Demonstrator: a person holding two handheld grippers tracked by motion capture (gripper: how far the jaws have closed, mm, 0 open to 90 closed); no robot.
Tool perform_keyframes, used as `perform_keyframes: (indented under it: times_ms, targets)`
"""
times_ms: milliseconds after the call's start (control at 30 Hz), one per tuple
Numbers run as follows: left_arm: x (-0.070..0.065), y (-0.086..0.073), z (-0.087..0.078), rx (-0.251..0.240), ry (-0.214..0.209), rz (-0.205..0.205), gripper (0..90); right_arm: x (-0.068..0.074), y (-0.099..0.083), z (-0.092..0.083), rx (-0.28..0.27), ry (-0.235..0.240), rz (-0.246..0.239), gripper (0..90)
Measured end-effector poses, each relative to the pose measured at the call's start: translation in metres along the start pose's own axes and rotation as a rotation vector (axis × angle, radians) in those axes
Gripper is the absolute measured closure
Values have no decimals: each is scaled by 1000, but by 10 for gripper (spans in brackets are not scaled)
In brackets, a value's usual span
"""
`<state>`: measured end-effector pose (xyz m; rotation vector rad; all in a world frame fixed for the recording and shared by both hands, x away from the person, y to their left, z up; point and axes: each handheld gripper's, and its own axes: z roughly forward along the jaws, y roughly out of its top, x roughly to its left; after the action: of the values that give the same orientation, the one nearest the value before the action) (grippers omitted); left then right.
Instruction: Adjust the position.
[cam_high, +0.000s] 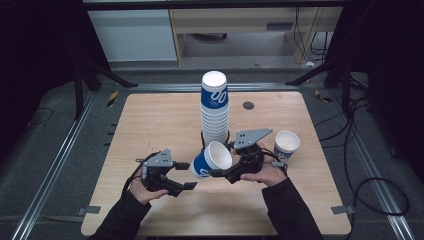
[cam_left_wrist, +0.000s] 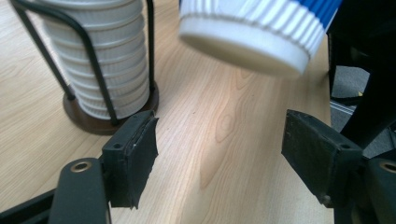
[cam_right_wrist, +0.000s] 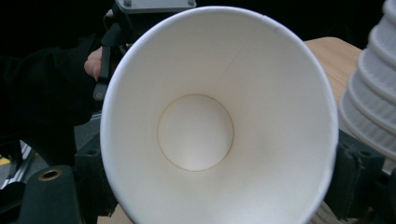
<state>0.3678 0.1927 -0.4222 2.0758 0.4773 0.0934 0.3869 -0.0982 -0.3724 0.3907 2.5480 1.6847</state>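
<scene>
The right tongs (cam_high: 216, 173) pinched a blue-and-white paper cup (cam_high: 211, 159), tilted in the air near the cup stack (cam_high: 215, 107) in its wire holder at the counter (cam_high: 150, 120) middle. The left tongs (cam_high: 184, 176) stood spread and empty just left of the cup. The thin wall could buckle under the squeeze, or the cup could knock the stack. How the pads met the cup was hidden behind its rim.

I am wearing black long sleeves, showing at the bottom centre of the high view. My left claw (cam_high: 186, 175) and right claw (cam_high: 216, 173) are each showing a black body, a grey three-cornered plate dotted with screws on top, and a black cable trailing away. Black pads (cam_left_wrist: 140, 154) are lining my left claw's jaws beside brass-ringed screw holes.
</scene>
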Motion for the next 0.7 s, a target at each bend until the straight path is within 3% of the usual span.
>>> perform_keyframes:
  times_ms: [300,600,700]
  targets:
    - [13,-9,-8,8,84,-61,278,-2,-6,-26,51,-107,1,168]
    - [23,-12,-20,0,180,-109,286,-4,-23,-56,94,-225,48,167]
    - [26,-14,-24,-11,191,-126,287,-5,-30,-63,111,-265,64,166]
